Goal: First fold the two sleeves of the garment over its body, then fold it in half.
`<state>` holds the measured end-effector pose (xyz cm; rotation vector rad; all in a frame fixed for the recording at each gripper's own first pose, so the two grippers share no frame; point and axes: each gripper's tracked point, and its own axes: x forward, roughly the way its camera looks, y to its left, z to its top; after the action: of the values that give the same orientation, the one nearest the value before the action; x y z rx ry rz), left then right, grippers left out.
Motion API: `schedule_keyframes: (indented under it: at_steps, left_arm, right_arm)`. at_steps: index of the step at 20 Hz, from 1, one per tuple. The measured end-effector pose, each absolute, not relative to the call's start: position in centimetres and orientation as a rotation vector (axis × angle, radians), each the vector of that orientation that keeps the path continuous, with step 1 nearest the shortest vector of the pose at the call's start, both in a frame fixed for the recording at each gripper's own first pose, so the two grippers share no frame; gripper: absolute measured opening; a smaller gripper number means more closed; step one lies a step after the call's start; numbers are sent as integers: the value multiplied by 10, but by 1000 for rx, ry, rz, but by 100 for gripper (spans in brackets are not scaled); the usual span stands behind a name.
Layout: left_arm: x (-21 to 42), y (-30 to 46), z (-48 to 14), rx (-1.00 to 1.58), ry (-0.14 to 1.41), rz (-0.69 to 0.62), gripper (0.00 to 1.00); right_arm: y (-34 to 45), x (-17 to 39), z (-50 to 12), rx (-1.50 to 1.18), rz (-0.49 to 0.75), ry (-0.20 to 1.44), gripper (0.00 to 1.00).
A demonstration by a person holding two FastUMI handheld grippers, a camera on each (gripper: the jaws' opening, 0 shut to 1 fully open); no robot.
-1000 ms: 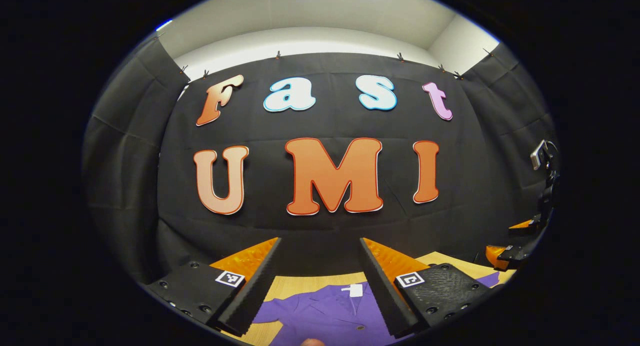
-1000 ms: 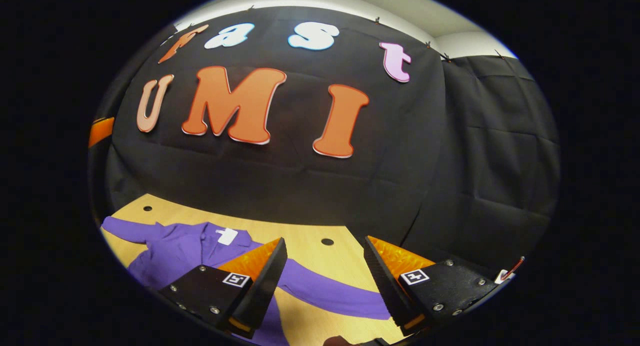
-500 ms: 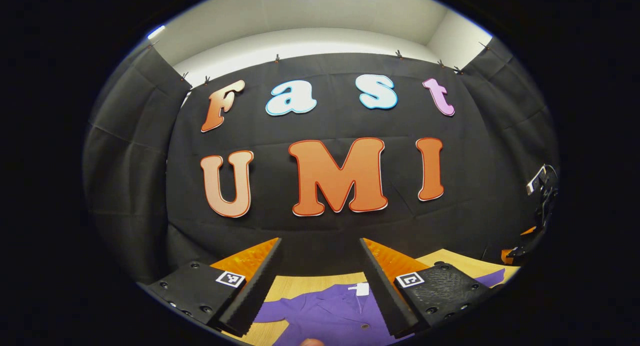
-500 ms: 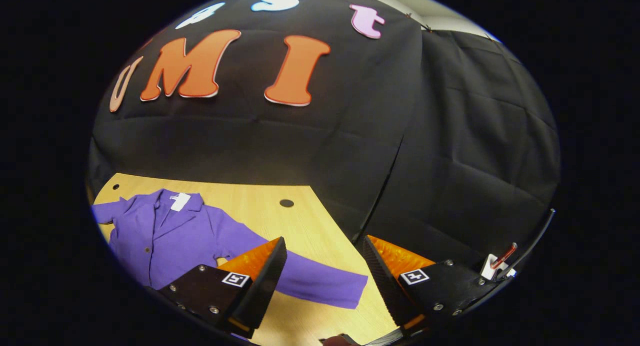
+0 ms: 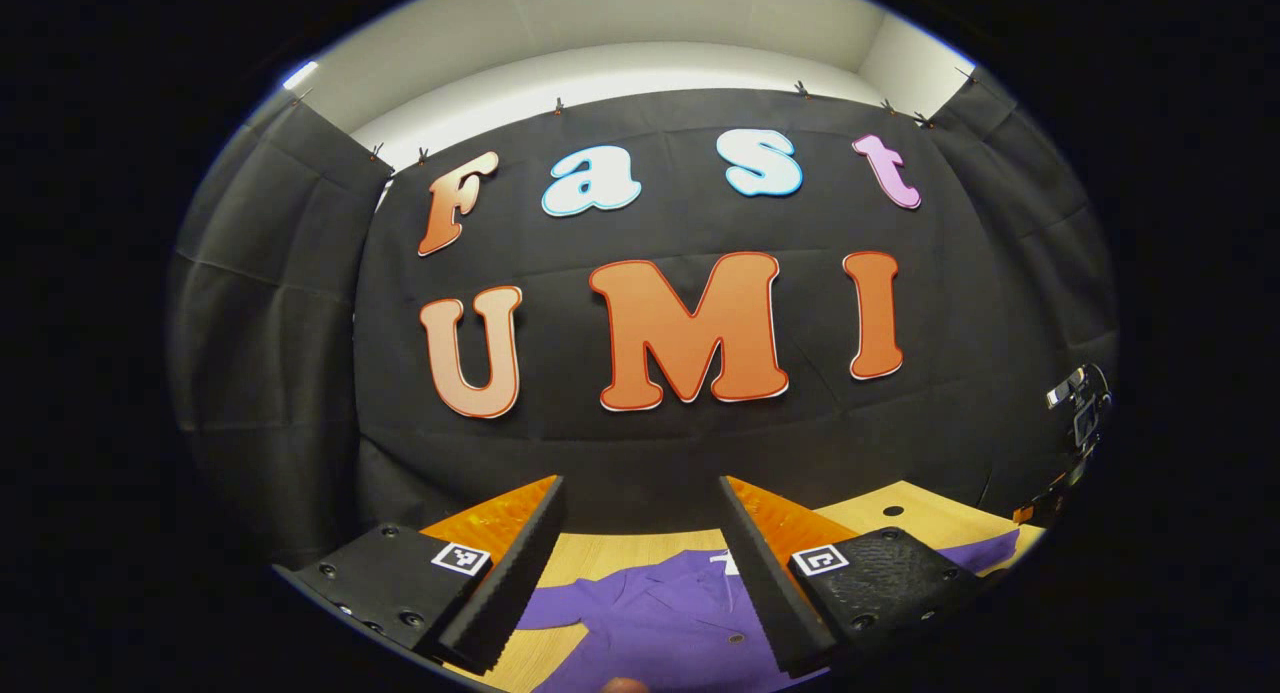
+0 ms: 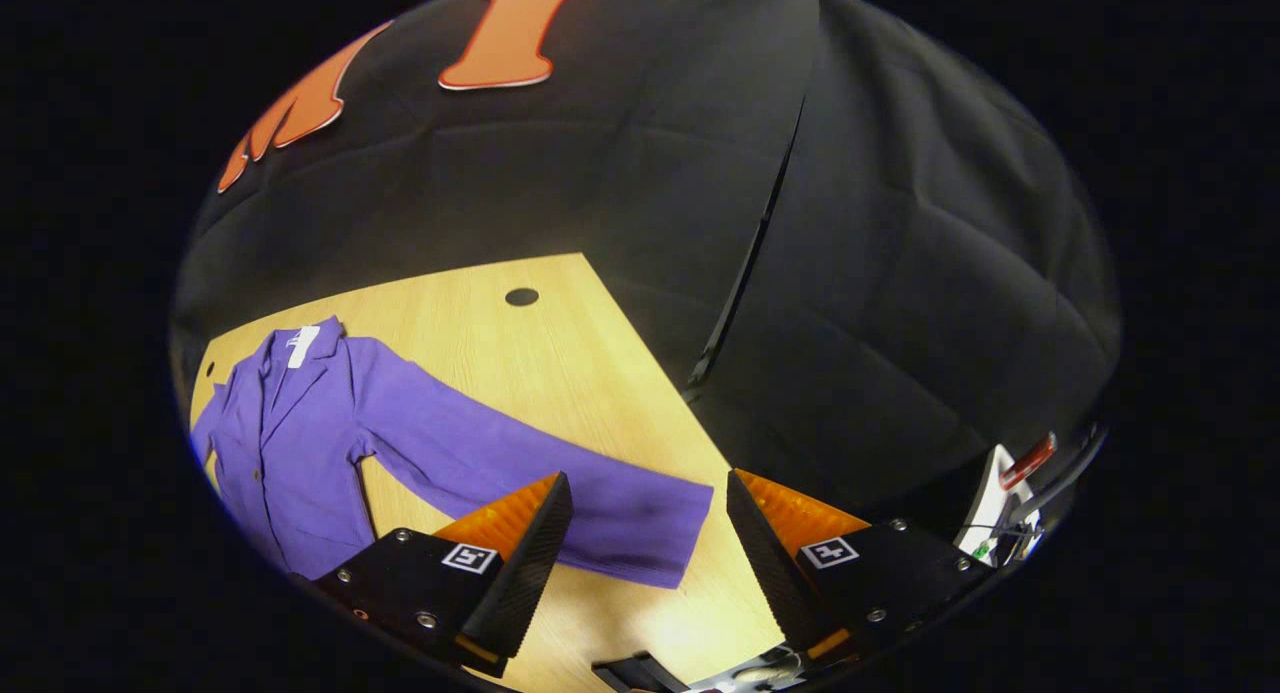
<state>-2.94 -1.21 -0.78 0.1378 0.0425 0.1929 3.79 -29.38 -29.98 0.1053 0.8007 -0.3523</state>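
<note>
A purple button-up garment (image 6: 290, 433) lies flat on the wooden table (image 6: 560, 343), collar and white tag toward the back wall. Its right sleeve (image 6: 520, 473) stretches out to the side, and the cuff (image 6: 660, 533) ends just beyond my right gripper (image 6: 645, 493), which hangs open above it. In the left gripper view the garment's body (image 5: 650, 623) lies below my left gripper (image 5: 640, 493), open and held above the cloth. Between its fingers I see the collar area and a button. The right sleeve's end (image 5: 980, 551) shows past the right finger.
Round holes (image 6: 521, 296) sit in the tabletop near the back edge. The table's right edge (image 6: 640, 333) meets the black cloth wall. The other gripper (image 5: 1075, 413) shows at the far right of the left gripper view. Bare wood lies behind the sleeve.
My right gripper has tilted down and swung right, so the sleeve and cuff now lie just under its fingers. The left gripper has shifted only slightly.
</note>
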Motion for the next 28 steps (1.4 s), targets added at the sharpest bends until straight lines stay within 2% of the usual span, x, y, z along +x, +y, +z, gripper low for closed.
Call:
schedule_keyframes:
  at_steps: [7, 14, 22, 28]
  left_arm:
    - [-38, -18, -24, 155, 96, 213, 94]
    - [-47, -22, -43, 163, 153, 229, 94]
    - [-56, -22, -60, 168, 214, 252, 94]
    - [-58, -18, -67, 191, 242, 263, 94]
  right_arm:
    - [-296, 27, -347, 270, -255, 1080, 95]
    - [-300, 29, -386, 391, -234, 1249, 95]
    - [-306, 35, -421, 473, -284, 1340, 95]
    - [-309, 41, -430, 512, -349, 1351, 89]
